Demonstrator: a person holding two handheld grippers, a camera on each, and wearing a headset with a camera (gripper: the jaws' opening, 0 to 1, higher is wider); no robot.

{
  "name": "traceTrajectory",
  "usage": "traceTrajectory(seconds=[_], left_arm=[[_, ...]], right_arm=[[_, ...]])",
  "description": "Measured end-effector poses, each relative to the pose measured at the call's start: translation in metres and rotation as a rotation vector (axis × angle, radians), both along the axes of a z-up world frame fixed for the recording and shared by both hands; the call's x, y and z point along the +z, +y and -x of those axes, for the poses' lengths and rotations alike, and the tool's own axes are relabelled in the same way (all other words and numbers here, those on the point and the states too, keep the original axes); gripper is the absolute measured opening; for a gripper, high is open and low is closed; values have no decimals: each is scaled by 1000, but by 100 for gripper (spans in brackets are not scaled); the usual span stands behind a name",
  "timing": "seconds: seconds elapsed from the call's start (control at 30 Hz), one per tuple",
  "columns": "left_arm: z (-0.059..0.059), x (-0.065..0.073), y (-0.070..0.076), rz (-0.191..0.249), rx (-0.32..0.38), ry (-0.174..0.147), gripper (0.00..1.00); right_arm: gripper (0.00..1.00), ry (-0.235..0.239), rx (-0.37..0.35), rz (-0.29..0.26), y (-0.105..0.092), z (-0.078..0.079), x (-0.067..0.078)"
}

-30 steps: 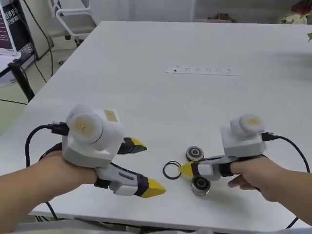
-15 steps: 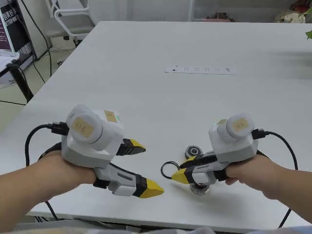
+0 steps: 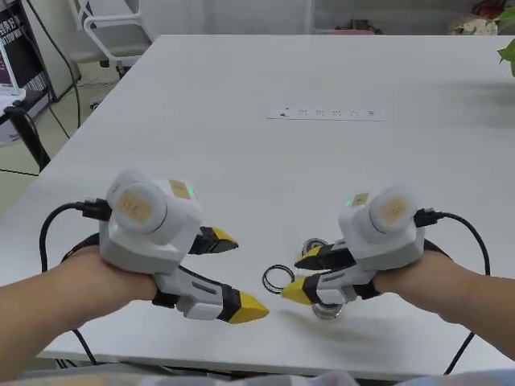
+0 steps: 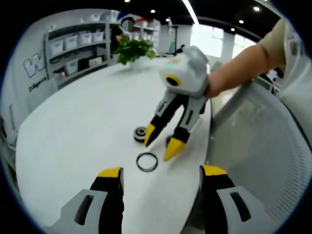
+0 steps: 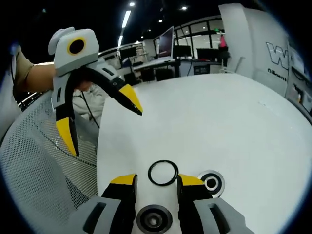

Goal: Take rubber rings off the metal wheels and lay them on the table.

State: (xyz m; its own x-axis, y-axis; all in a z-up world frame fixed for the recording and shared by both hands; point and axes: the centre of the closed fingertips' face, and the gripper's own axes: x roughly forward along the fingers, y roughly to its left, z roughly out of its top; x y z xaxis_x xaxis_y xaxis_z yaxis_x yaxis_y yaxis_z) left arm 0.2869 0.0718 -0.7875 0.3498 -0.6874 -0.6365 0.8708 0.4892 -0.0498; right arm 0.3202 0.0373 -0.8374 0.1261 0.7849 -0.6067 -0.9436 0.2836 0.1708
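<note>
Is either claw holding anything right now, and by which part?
Nothing is held: the left claw and right claw are open, and the rubber ring lies free on the table.

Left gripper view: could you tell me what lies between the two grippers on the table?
The left gripper view shows a thin black rubber ring lying flat on the white table, just before the tips of the right gripper.

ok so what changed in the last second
The right gripper has rolled over and edged left; its jaws now stand apart on either side of the nearer wheel. Nothing was gripped or let go. The left gripper, open, the rubber ring and the farther wheel stayed put.
</note>
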Motion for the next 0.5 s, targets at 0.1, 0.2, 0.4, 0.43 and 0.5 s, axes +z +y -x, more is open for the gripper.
traceTrajectory(seconds=[0.1,0.2,0.4,0.43,0.5], left_arm=[[-3,1,0,2,2,-2,64],[-6,2,-1,3,3,-4,64],[-11,3,-4,0,-4,-7,64],[-11,3,-4,0,-4,-8,64],[-14,4,-5,0,-7,-9,64]], right_arm=[[31,-4,-15,-14,-3,-4,5],[31,-13,-32,-24,-8,-8,10],[32,-19,-64,-49,-17,-14,18],[32,-20,-66,-50,-17,-15,18],[32,-25,-77,-60,-21,-18,22]])
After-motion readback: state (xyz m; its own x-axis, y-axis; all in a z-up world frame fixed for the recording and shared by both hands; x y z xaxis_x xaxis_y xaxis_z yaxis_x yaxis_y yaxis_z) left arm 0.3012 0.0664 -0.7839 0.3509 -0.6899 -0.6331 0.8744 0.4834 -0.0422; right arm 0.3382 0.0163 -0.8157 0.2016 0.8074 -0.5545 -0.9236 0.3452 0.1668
